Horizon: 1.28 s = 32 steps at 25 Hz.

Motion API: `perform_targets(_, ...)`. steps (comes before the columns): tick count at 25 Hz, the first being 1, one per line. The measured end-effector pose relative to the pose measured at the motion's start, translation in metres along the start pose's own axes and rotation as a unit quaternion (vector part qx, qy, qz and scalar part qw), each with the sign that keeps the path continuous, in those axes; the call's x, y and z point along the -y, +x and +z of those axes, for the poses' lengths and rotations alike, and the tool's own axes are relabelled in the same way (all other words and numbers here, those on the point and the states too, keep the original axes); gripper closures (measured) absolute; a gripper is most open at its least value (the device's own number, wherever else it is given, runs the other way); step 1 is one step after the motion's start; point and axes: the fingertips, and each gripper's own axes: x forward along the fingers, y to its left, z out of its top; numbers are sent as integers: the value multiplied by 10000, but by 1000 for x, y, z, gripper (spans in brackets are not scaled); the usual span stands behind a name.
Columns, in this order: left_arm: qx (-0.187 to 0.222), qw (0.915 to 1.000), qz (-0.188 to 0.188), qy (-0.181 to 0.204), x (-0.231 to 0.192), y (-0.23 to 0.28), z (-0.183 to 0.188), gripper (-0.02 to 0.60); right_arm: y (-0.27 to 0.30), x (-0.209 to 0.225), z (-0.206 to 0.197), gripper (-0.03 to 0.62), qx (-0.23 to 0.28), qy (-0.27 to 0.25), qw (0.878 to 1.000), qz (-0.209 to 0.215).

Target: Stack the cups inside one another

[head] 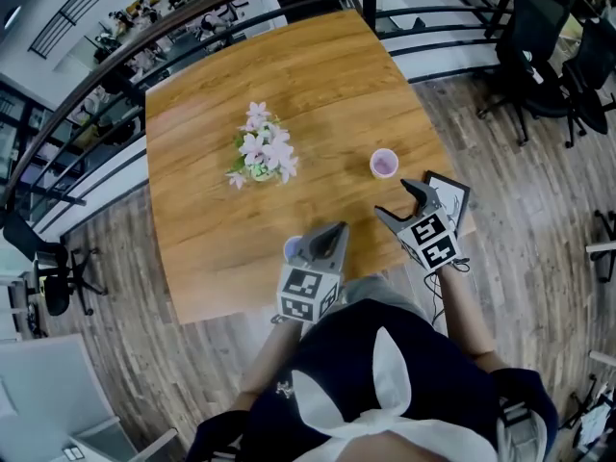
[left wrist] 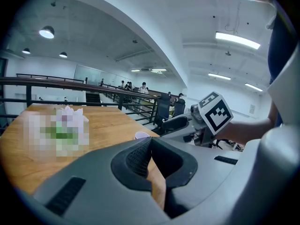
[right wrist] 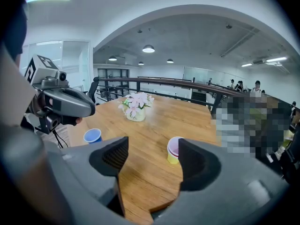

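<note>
On the wooden table (head: pixel 318 75) stands a pink cup (head: pixel 384 164), which in the right gripper view shows as a pink cup nested in a yellow one (right wrist: pixel 174 150), just ahead of the right finger. A blue cup (head: pixel 292 248) stands near the table's front edge, half hidden behind my left gripper (head: pixel 334 233); the right gripper view shows this blue cup (right wrist: pixel 93 135) upright and empty. My left gripper (left wrist: pixel 150 142) has its jaws together with nothing between them. My right gripper (head: pixel 397 200) (right wrist: pixel 152 146) stands open and empty above the table, short of the pink cup.
A vase of pink flowers (head: pixel 262 152) sits mid-table, left of and beyond the pink cup. A black railing (head: pixel 115 56) runs along the table's far side. Office chairs (head: pixel 539 37) stand at the back right. The table's front edge (head: pixel 250 301) lies under both grippers.
</note>
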Motion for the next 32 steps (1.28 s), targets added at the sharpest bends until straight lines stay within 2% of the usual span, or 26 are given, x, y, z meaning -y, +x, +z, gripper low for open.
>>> perform_targets(18, -106, 9996, 265, -80, 26, -41, -36, 565, -21, -61, -17, 267, -72, -264, 9988, 408)
perform_targets(32, -130, 9948, 917, -432, 7, -89, -64, 565, -9, -119, -15, 266, -189, -559, 9928, 1038)
